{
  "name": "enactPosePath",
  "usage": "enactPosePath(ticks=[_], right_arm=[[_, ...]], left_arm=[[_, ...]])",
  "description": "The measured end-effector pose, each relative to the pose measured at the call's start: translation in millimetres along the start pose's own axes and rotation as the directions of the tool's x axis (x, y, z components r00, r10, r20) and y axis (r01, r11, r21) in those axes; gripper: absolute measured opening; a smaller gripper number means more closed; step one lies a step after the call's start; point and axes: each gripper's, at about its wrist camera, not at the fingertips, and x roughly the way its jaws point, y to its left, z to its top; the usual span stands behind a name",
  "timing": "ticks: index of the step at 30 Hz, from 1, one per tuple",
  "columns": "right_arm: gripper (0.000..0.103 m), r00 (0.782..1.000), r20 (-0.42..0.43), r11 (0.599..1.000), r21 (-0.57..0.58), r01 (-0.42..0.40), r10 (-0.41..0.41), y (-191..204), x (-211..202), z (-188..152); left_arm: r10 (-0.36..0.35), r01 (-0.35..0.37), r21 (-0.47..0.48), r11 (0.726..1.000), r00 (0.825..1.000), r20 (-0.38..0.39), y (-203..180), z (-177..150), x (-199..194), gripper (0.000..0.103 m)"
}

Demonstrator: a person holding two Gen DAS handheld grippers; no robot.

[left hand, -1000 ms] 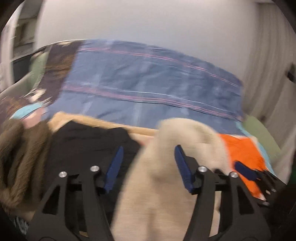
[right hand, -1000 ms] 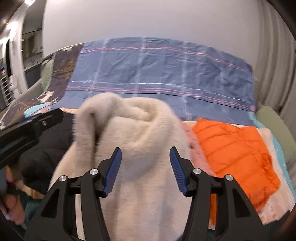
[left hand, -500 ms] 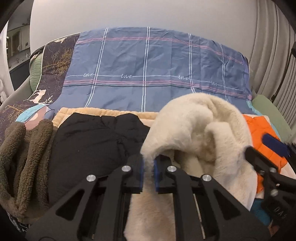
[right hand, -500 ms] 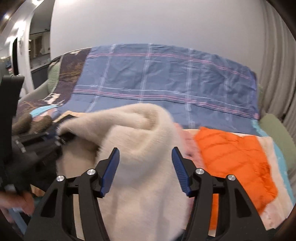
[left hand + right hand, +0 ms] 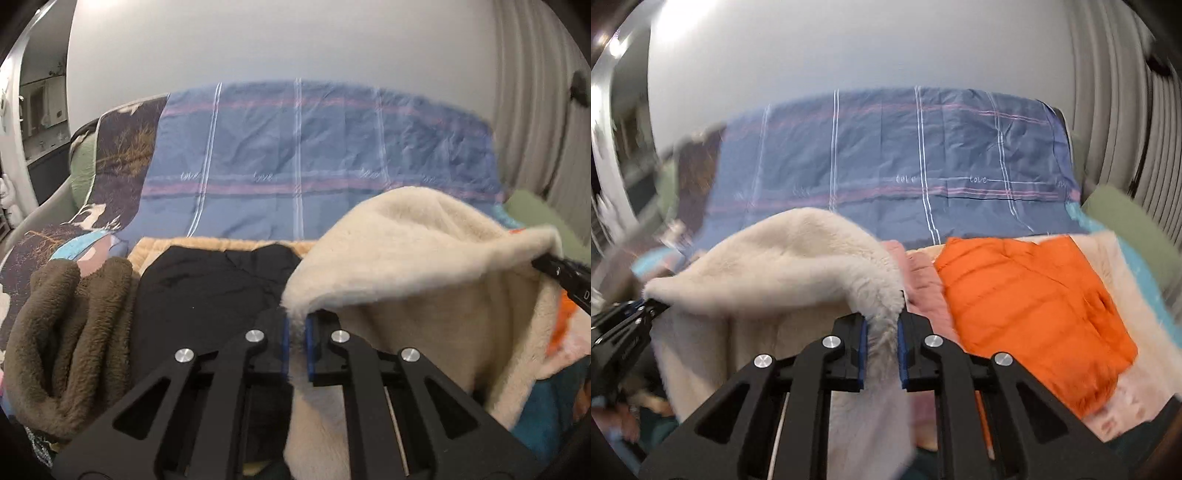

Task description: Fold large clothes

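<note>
Left wrist view: my left gripper (image 5: 295, 334) has its jaws pinched nearly together on one corner of the cream fleece garment (image 5: 417, 266), and the fabric runs off to the right, where the right gripper (image 5: 561, 275) holds the far corner at the frame edge. In the right wrist view the right gripper (image 5: 881, 330) has just been closing, and its jaws now sit narrow with a tuft of the same fleece (image 5: 798, 258) between the pads; the left gripper (image 5: 631, 321) shows at the left.

So the held edge stretches side to side between my two hands, long axis across the bed (image 5: 295, 155), the body of the garment hanging below and toward me. It hangs over the front of the bed, between a black garment (image 5: 207, 284) and an orange puffer jacket (image 5: 1027, 306). I judge that spreading it flat comes next.
</note>
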Motion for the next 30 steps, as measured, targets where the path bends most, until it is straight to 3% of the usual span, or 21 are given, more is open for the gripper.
enactPosePath(ticks=[3, 6, 10, 12, 15, 16, 19, 23, 27, 30], right_arm=[[0.013, 0.997, 0.022, 0.997, 0.018, -0.069, 0.069, -21, -58, -41], [0.012, 0.998, 0.025, 0.999, -0.007, -0.053, 0.053, -29, -99, -89], [0.015, 0.991, -0.109, 0.997, 0.005, -0.074, 0.075, -47, -134, -161], [0.019, 0.987, -0.147, 0.998, 0.003, -0.069, 0.069, -53, -137, -169], [0.044, 0.987, -0.149, 0.998, 0.014, -0.067, 0.068, -51, -130, -155], [0.052, 0.987, -0.133, 0.996, 0.039, -0.085, 0.09, -49, -128, -146], [0.063, 0.981, -0.127, 0.987, 0.08, -0.139, 0.148, -39, -118, -115], [0.082, 0.979, -0.135, 0.988, 0.04, -0.152, 0.156, -15, -79, -59], [0.082, 0.978, -0.185, 0.995, -0.025, -0.098, 0.092, 13, -29, -24], [0.082, 0.98, -0.174, 0.995, -0.006, -0.103, 0.101, 21, -22, -23]], left_arm=[[-0.076, 0.071, 0.072, 0.995, 0.995, 0.06, -8, -22, -52, 0.006], [-0.087, 0.074, 0.162, 0.984, 0.993, 0.08, -15, -69, -103, 0.006], [-0.091, 0.088, 0.161, 0.983, 0.996, 0.007, -2, -144, -146, 0.012], [-0.074, 0.081, 0.158, 0.984, 0.996, -0.049, 6, -170, -156, 0.015], [-0.059, 0.066, 0.101, 0.993, 0.996, -0.07, 20, -174, -159, 0.016], [-0.069, 0.073, 0.063, 0.995, 0.995, -0.067, 26, -169, -160, 0.021], [-0.086, 0.086, -0.002, 0.996, 0.996, -0.041, 33, -149, -158, 0.056], [-0.082, 0.082, 0.01, 0.997, 0.996, -0.035, 27, -115, -129, 0.069], [-0.118, 0.116, -0.028, 0.993, 0.992, -0.054, 17, -74, -71, 0.071], [-0.125, 0.126, 0.01, 0.992, 0.99, -0.059, -2, -54, -33, 0.072]])
